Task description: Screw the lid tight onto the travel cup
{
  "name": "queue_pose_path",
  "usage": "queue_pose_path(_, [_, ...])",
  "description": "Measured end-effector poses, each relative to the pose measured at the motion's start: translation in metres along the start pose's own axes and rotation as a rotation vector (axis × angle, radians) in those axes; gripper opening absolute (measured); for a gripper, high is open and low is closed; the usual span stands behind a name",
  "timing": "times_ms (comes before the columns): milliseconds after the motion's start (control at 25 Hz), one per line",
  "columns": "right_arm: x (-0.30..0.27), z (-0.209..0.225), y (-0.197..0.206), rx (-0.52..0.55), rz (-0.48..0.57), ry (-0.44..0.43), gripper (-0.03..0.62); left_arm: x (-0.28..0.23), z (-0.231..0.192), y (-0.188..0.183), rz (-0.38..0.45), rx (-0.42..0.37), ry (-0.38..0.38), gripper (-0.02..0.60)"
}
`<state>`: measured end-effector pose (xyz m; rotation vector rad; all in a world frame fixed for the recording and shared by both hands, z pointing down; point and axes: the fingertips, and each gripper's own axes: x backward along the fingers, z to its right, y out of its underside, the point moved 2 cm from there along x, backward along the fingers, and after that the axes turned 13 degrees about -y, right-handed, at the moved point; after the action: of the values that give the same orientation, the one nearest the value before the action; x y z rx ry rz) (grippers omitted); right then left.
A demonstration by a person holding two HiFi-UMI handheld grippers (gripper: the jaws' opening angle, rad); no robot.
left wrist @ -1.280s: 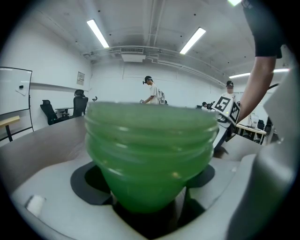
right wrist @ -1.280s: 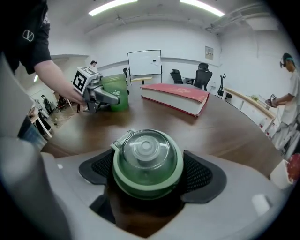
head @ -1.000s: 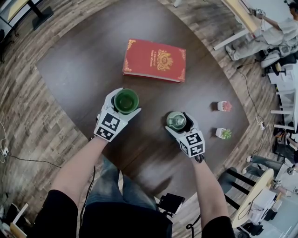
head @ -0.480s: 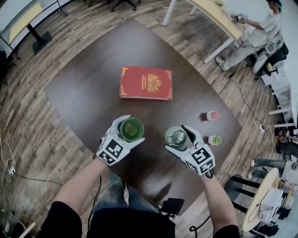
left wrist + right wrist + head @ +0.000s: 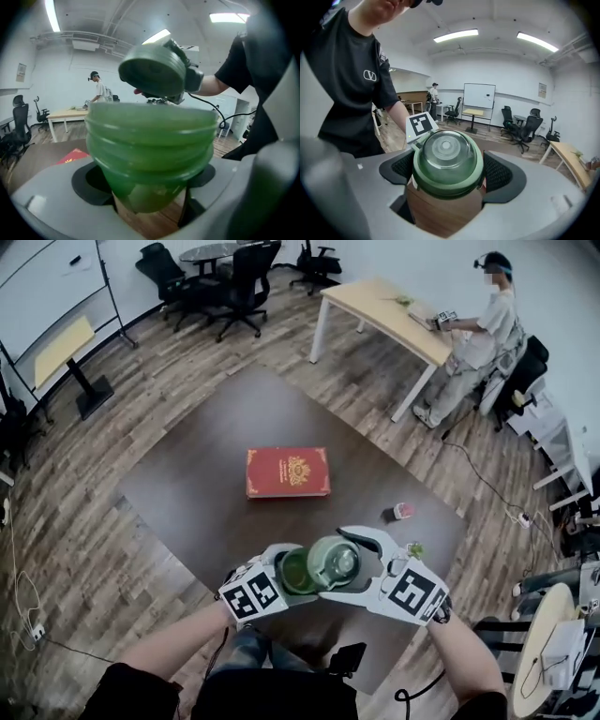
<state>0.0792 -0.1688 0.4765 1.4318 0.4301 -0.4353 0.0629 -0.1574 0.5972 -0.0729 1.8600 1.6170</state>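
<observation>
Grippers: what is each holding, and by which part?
Left gripper clamps the green cup by its body, just under the threaded rim. Right gripper clamps the lid by the sides of its green ring.

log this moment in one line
left tool: shut on cup | right tool: shut on lid | lid: over cup mouth, not seated | step: screwing not begun

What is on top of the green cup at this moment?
Nothing is seated on it yet. The lid, clamped in the right gripper, hangs above the cup's bare threaded rim. In the head view it hides part of the cup's inside.
</observation>
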Motion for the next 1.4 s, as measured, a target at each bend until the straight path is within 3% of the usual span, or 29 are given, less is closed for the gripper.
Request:
queue_pose_path(160, [0.001,-0.032,-0.034,0.064,0.001,-0.11,0.462,0.023,0.024,-0.036,-0.002,-0.054,0.075,0.414])
queue_pose_path(400, [0.005,-0.059,-0.061,0.115,-0.056,-0.161,0.462,0.049,0.041,-0.069,0.021,-0.129,0.098,0.414])
queue_pose_path(840, [0.0,-0.081,-0.065,0.089,-0.129,-0.087,0.462,0.065,0.058,-0.08,0.08,-0.126,0.095,0.414])
queue_pose_path(960, [-0.001,-0.08,-0.064,0.023,-0.122,-0.014,0.463,0.065,0.058,-0.078,0.079,-0.11,0.088,0.413])
queue_pose_path(1080, [-0.003,-0.076,-0.064,-0.079,-0.075,0.131,0.463,0.065,0.055,-0.076,0.079,-0.096,0.075,0.413])
queue_pose_path(1280, [0.001,-0.071,-0.067,-0.304,0.128,0.441,0.463,0.066,0.055,-0.075,0.087,-0.057,0.075,0.413])
queue_pose_path(1400, [0.003,-0.073,-0.069,-0.322,0.222,0.542,0.465,0.067,0.056,-0.074,0.091,-0.05,0.08,0.413])
